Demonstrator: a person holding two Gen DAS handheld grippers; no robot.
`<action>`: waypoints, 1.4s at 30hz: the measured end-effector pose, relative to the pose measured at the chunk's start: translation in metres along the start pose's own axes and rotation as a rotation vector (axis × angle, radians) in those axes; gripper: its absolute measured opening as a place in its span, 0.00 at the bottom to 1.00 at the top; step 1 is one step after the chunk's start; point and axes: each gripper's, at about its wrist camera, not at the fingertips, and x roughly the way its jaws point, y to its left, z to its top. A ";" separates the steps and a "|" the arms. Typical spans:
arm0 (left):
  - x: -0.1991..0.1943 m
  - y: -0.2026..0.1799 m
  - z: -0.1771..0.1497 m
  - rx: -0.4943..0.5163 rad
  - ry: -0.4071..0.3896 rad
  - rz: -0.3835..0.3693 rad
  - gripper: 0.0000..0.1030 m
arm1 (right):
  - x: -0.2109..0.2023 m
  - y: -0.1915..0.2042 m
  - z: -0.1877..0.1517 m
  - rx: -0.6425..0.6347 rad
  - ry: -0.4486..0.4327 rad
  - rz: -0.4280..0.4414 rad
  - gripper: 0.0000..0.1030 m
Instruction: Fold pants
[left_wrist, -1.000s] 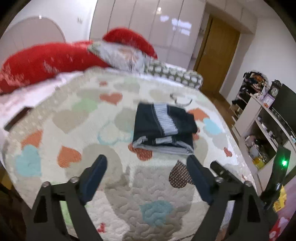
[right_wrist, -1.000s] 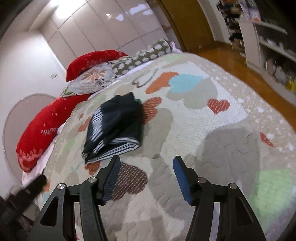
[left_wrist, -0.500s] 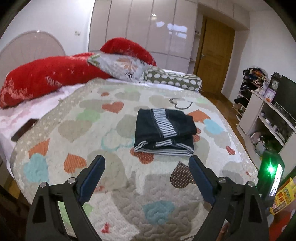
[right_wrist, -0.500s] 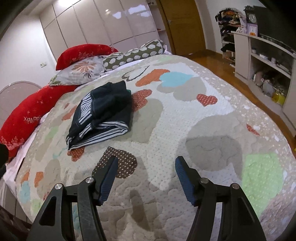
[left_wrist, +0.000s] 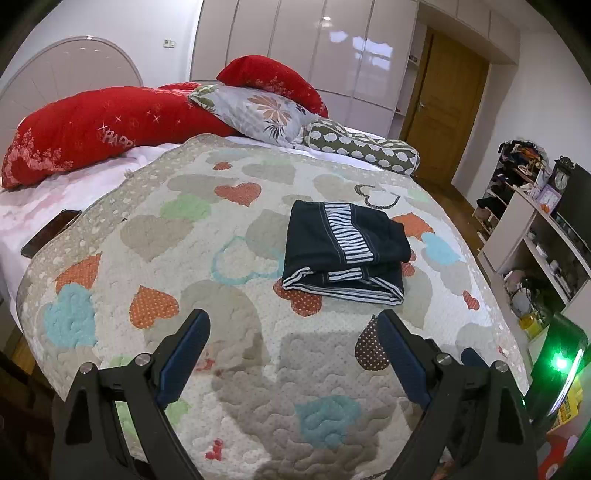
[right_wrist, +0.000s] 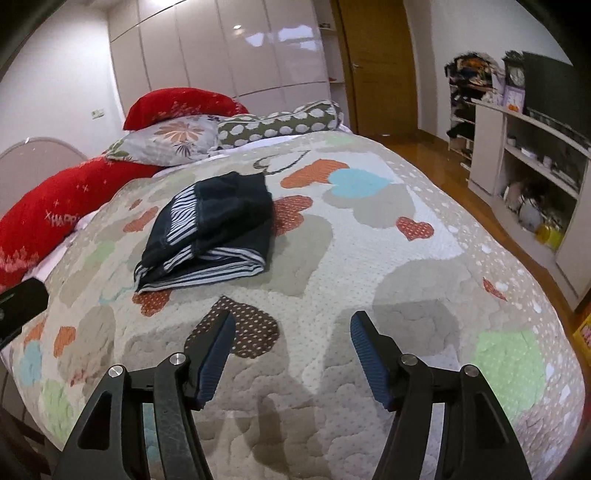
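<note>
Dark navy pants with a black-and-white striped band lie folded into a compact rectangle on the heart-patterned quilt; the same bundle of pants shows in the right wrist view. My left gripper hovers open over the quilt, short of the pants, with nothing between its blue pads. My right gripper is also open and empty, below and to the right of the bundle. Neither gripper touches the pants. A corner of the left gripper's body shows at the left edge of the right wrist view.
Red pillows, a floral pillow and a dotted bolster line the head of the bed. A dark phone-like object lies on the white sheet. White shelving and a wooden door stand to the right.
The right wrist view has rolled back towards level and drawn slightly away from the pants. The left wrist view went from blurred to sharp. The pants have not moved.
</note>
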 end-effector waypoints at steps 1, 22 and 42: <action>-0.002 0.000 0.001 -0.001 -0.005 -0.003 0.88 | -0.001 0.002 0.000 -0.010 -0.002 0.000 0.67; -0.001 0.004 -0.002 0.024 0.044 -0.048 0.88 | -0.009 0.017 -0.003 -0.068 0.005 -0.016 0.70; 0.006 0.003 -0.009 0.032 0.073 -0.037 0.88 | -0.001 0.018 -0.009 -0.071 0.040 -0.022 0.72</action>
